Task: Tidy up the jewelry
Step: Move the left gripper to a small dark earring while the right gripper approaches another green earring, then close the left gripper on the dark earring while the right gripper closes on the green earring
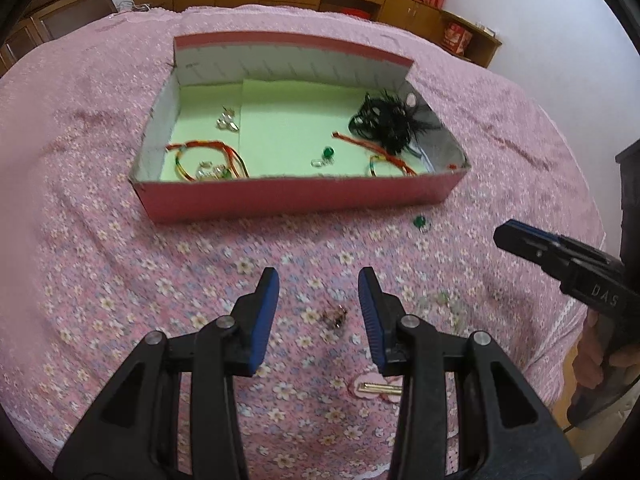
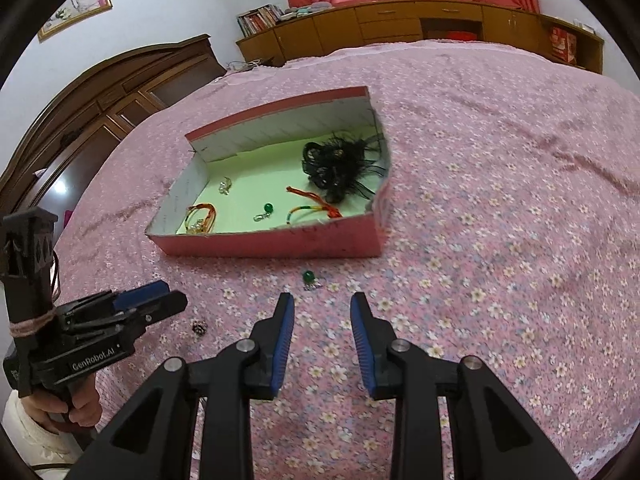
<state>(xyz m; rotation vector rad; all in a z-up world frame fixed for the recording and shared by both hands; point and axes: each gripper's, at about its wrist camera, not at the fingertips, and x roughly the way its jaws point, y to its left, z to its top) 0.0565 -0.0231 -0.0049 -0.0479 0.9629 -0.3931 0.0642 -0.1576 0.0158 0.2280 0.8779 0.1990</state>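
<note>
Left gripper [image 1: 319,280] is hovering over the bed, fingers [image 1: 266,312] standing apart with nothing between the pads. A small dark brooch-like piece [image 1: 335,317] is lying on the floral bedspread [image 1: 100,272] in the gap between the fingers, slightly nearer the right one, not touching either. Just below the right finger, a pink hair clip [image 1: 374,389] with a gold bar is lying flat. A pale, blurred beaded piece [image 1: 444,304] is lying just to the right of that finger; too blurred to identify.

Right gripper [image 2: 322,300] is also hovering, its fingers [image 2: 285,340] spread apart and holding nothing. A green bead earring [image 2: 309,279] is lying on the bedspread just ahead of the fingertips, a little left of centre, between the fingers and the near wall of the box.

The pink box [image 1: 296,196] is sitting open farther out, well ahead of both grippers. On its pale green lining: a red-and-yellow cord bracelet [image 1: 208,158] with clear stones at the left, small clear pieces [image 1: 227,121] behind it, a second green bead earring [image 1: 325,156] near the middle, another cord bracelet [image 1: 380,160] toward the right, and a black feathered piece [image 1: 386,118] in the far right corner
</note>
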